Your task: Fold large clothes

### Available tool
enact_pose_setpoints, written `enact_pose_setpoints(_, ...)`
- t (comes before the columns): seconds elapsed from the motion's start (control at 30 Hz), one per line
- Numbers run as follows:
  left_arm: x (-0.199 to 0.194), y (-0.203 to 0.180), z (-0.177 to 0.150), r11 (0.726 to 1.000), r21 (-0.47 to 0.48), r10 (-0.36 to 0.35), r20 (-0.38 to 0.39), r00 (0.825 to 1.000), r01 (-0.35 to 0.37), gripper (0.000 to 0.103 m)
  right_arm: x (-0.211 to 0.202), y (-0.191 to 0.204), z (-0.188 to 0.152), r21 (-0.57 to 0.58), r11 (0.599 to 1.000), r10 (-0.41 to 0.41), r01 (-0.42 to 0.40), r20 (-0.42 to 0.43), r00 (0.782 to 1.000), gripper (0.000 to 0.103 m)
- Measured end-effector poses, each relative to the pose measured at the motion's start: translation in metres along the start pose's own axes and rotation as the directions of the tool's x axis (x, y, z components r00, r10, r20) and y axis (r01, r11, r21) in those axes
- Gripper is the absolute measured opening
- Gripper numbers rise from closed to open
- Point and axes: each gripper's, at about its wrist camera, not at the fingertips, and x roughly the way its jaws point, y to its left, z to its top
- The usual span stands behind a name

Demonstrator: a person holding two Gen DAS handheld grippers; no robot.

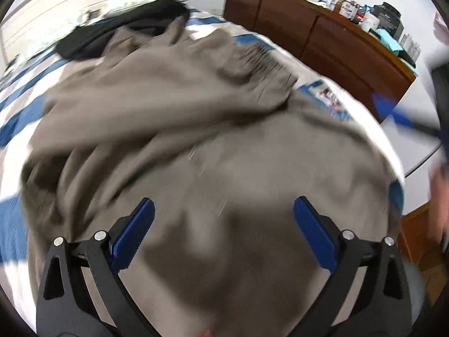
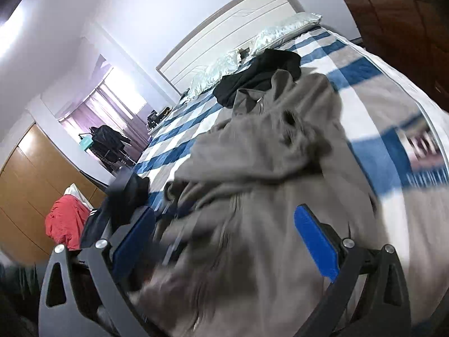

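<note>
Bed (image 1: 16, 129): blue, white and grey checked cover, pale headboard (image 2: 224, 36) behind, shiny pillows (image 2: 269, 33) at its foot.

Dark wood dresser (image 1: 322, 39) along the wall on one side of the bed, top crowded with bottles and jars. Tan wardrobe (image 2: 25, 179) on the other side of the bed, a red cloth heap (image 2: 66, 219) in front of it.

Grey zip-up jacket (image 1: 174, 90): spread rumpled over the middle of the bed, zipper (image 2: 234, 213) showing, one part folded over the body. Both views motion-blurred, so the exact fold lines are probably not readable.

Black garment (image 2: 261, 75): bunched past the jacket's collar, toward the pillows, overlapping the jacket's top edge.

Left gripper (image 1: 224, 224): jaws wide apart, nothing between the blue pads, hovering above the jacket's lower body.

Right gripper (image 2: 224, 227): jaws wide apart above the jacket near the zipper; no cloth pinched as far as the blur allows.
</note>
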Motion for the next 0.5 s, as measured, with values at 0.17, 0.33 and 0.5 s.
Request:
enact_pose_setpoints(0.17, -0.025, 0.025, -0.068, 0.997, -0.060, 0.046, -0.006, 0.999, -0.046, 0.097, 0.056, -0.004, 0.047, -0.038, 0.999, -0.021, 0.020, -0.032, 0.999, 0.098)
enact_pose_setpoints(0.33, -0.028, 0.047, -0.105, 0.989, -0.148, -0.014, -0.046, 0.999, 0.008, 0.097, 0.108, -0.012, 0.069, -0.016, 1.000, -0.025, 0.023, -0.100, 0.995, 0.098)
enact_pose_setpoints(0.5, -0.028, 0.052, -0.124, 0.993, -0.116, -0.040, -0.046, 0.998, 0.034, 0.097, 0.144, -0.049, 0.086, 0.046, 0.993, -0.102, 0.110, -0.154, 0.983, 0.098)
